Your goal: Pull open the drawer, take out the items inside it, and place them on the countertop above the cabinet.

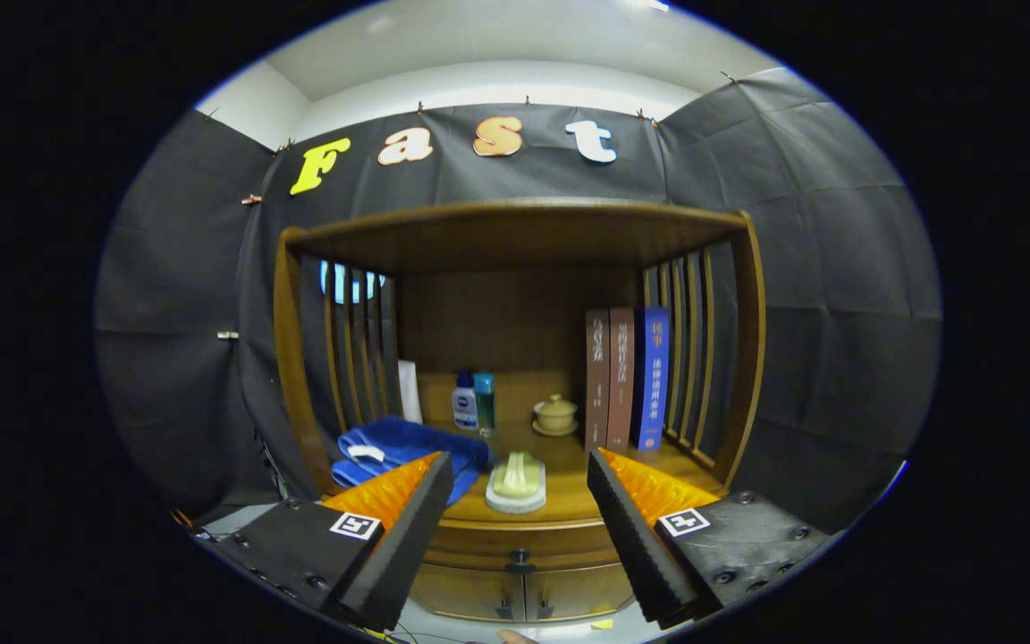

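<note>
We are holding our black claw point(515, 510) wide apart, gripping nothing. The brown wooden drawer point(515, 544) is sitting closed, running sideways under the wooden countertop point(569, 487).

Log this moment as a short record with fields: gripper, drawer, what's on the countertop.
gripper: gripper open, jaws wide apart, holding nothing
drawer: drawer shut, knob between the jaws
countertop front: white brush just ahead of the jaws, blue towel beside it
countertop back: two bottles, lidded cup, three upright books
task state: drawer not yet pulled
</note>
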Demonstrator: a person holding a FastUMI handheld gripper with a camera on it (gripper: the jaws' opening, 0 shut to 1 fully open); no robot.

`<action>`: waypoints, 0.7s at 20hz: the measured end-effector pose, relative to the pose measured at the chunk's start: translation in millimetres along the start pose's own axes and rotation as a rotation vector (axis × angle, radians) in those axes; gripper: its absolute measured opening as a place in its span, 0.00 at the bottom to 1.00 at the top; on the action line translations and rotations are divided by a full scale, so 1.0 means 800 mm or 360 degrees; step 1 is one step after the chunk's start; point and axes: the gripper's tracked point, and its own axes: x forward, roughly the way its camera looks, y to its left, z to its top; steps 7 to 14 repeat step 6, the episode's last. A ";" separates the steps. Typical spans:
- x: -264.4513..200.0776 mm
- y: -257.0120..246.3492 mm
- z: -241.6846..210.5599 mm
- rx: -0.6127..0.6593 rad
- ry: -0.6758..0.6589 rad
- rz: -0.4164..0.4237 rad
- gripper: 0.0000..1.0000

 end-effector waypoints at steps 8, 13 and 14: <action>-0.025 0.014 0.066 0.0064 0.0009 0.0072 0.97; -0.025 0.014 0.066 0.0064 0.0009 0.0072 0.97; -0.025 0.014 0.066 0.0064 0.0009 0.0072 0.97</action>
